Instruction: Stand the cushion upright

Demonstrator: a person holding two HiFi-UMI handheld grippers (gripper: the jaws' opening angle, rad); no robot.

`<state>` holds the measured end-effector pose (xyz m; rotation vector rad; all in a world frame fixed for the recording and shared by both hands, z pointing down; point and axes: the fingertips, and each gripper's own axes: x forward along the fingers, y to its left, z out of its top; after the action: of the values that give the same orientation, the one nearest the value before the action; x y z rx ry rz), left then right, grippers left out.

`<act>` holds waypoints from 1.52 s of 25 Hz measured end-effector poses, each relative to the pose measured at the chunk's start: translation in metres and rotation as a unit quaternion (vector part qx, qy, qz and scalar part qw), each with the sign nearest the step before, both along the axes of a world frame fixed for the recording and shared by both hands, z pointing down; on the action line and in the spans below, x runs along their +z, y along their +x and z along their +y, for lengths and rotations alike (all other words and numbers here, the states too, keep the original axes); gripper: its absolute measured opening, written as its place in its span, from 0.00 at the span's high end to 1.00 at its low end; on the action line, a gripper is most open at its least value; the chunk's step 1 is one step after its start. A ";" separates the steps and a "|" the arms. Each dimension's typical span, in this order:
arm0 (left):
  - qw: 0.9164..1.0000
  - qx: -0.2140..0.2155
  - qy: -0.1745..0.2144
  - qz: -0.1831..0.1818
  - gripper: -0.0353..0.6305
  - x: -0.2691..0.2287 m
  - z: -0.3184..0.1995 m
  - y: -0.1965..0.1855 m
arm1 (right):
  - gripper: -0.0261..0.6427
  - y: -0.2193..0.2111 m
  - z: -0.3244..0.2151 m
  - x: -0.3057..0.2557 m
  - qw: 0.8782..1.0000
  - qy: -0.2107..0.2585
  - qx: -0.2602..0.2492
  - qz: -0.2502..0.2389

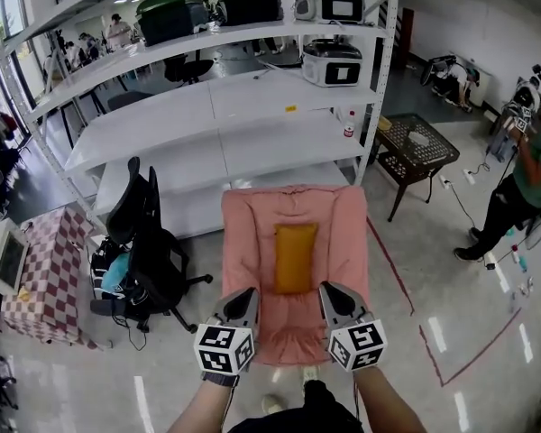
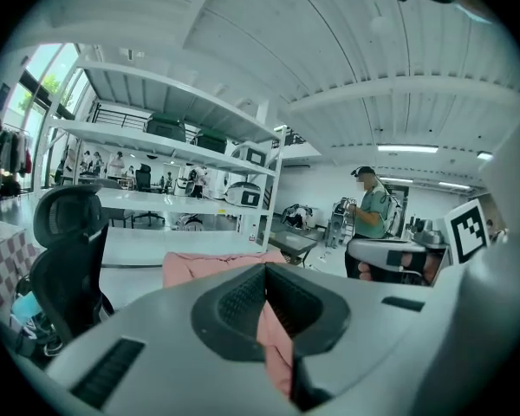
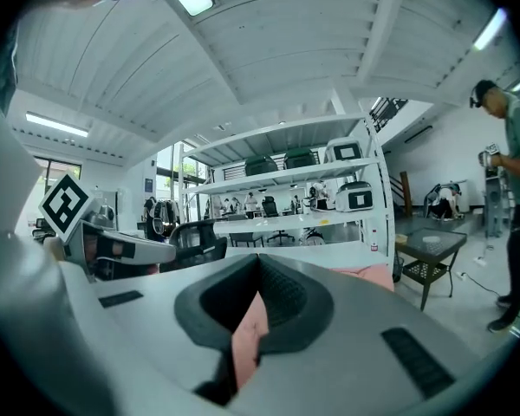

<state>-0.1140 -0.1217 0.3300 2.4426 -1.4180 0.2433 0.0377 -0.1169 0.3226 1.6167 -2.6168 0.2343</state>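
Pink cushion (image 1: 252, 242), left gripper (image 1: 244, 298) jaws clamped on its edge, right gripper (image 1: 328, 294) likewise

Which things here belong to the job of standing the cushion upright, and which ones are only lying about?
Job in hand:
pink cushion
left claw and right claw, both shut on its near edge

Lying about:
white shelf rack
black office chair
black lattice table
checkered cloth
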 end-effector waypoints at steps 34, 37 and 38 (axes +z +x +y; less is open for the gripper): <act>0.996 -0.019 0.085 0.023 0.94 -0.077 0.028 -0.012 | 0.96 -0.003 0.029 -0.063 0.998 0.063 0.010 0.013; 0.996 -0.019 0.086 0.023 0.94 -0.078 0.028 -0.011 | 0.96 -0.002 0.030 -0.063 0.998 0.062 0.010 0.014; 0.996 -0.019 0.087 0.023 0.94 -0.078 0.028 -0.011 | 0.96 -0.003 0.030 -0.063 0.998 0.062 0.011 0.014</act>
<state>-0.1252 -0.0934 0.2518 2.5370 -1.5216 0.0579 0.0352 -0.0867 0.2596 1.6718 -2.6422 0.0508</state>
